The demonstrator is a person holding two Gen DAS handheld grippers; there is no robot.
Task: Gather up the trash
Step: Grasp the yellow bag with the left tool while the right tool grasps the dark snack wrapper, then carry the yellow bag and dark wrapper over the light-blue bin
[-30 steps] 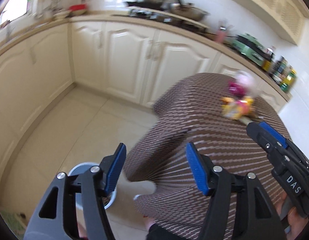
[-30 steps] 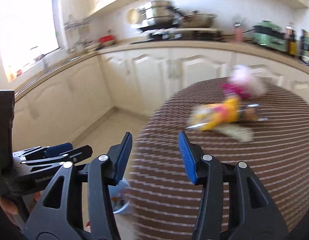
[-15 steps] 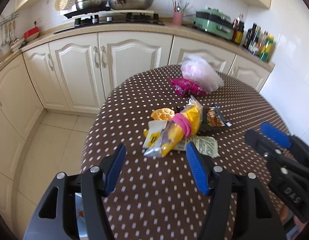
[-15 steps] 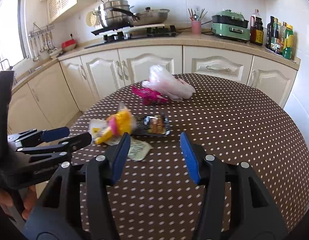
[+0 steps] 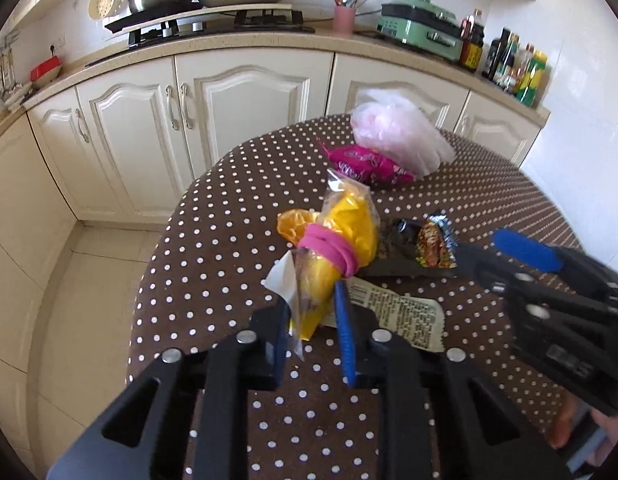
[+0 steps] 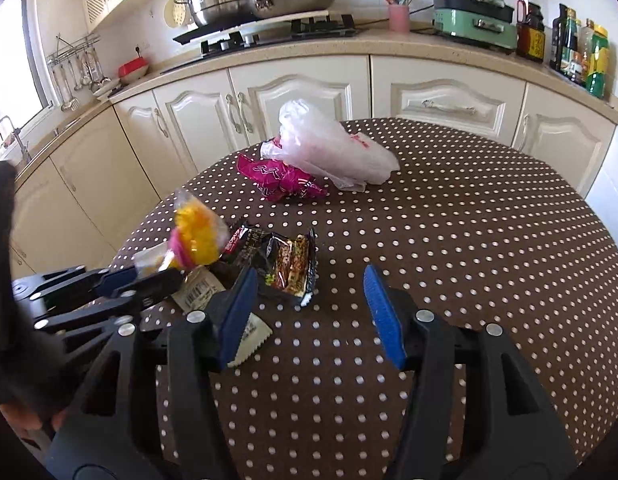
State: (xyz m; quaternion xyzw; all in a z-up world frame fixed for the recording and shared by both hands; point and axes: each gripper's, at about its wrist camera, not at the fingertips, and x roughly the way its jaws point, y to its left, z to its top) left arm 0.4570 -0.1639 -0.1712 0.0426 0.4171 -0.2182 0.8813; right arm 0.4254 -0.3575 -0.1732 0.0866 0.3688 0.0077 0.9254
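- Left gripper [image 5: 314, 322]: clenched on the near end of the yellow bag [image 5: 341, 236], blue pads pressing its clear plastic from both sides; bag bound by a pink band [image 5: 329, 250] and tilted up off the table [image 5: 229, 216].
- Right gripper [image 6: 309, 312]: released, jaws wide apart, hovering low over the polka-dot table just beside the black noodle wrapper [image 6: 283, 264]; nothing between its pads.
- Black noodle wrapper: lying flat on the table, touching the right side of the yellow bag.
- Printed paper wrapper [image 5: 401, 316]: flat on the table under the left gripper's right finger, partly covered.
- Magenta wrapper [image 6: 283, 180]: farther back on the table, crumpled, touching the white plastic bag [image 6: 329, 148] behind it.
- Seen from the right wrist: left gripper [image 6: 149, 276] at far left, yellow bag [image 6: 197, 232] rising from its tips.
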